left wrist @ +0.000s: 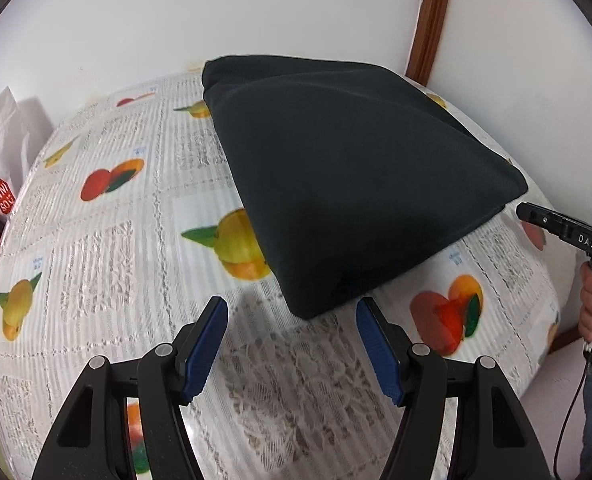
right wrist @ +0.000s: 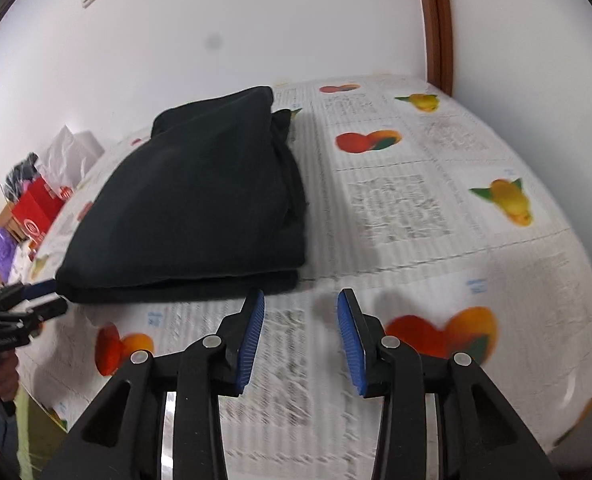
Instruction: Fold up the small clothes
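Black garment [left wrist: 347, 176] lies folded in a thick stack on the fruit-print tablecloth [left wrist: 108, 248], near the wall. I hold my left gripper [left wrist: 292, 312] spread just before its near corner, and my right gripper [right wrist: 299, 304] spread, empty, beside its edge.

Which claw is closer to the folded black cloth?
Left, though it's close. The left claw hangs open right at the near corner of the black cloth. The right claw, also open, sits just off its other edge, touching nothing.
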A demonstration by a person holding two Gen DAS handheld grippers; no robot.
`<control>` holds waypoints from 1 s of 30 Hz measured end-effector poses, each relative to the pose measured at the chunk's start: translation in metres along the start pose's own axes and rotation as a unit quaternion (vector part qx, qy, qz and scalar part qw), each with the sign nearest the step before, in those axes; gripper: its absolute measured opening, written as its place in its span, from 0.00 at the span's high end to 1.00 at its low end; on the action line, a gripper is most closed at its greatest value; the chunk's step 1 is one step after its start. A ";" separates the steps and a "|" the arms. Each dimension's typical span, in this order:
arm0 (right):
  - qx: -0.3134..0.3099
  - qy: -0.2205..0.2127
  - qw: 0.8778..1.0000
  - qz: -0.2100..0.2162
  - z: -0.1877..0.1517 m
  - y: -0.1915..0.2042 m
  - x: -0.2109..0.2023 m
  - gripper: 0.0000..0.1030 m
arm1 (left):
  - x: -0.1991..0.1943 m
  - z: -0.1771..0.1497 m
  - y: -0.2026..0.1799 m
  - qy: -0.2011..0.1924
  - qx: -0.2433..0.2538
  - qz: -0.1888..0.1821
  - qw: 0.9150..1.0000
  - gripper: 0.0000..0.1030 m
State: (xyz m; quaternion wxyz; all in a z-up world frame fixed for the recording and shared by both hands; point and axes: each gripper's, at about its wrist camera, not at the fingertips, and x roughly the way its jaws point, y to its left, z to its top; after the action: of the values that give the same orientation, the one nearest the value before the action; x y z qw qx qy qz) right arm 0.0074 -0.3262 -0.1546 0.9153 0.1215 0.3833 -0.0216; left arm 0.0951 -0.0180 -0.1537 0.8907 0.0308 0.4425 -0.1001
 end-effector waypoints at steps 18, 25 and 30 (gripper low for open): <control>-0.001 -0.005 1.000 0.006 0.051 0.026 0.072 0.87 | 0.039 0.046 0.030 -0.007 -0.034 -0.019 0.999 0.77; 0.002 -0.009 1.000 -0.003 0.068 0.032 0.091 0.87 | 0.054 0.065 0.041 -0.002 -0.055 -0.020 0.998 0.76; -0.004 0.004 1.000 -0.012 0.068 0.032 0.088 0.85 | 0.055 0.064 0.037 0.007 -0.065 -0.018 0.998 0.74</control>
State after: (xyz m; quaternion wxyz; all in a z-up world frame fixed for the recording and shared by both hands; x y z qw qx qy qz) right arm 0.1212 -0.3070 -0.1642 0.9141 0.1131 0.3881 -0.0303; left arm 0.1851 0.0005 -0.1598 0.8857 -0.0338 0.4549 -0.0867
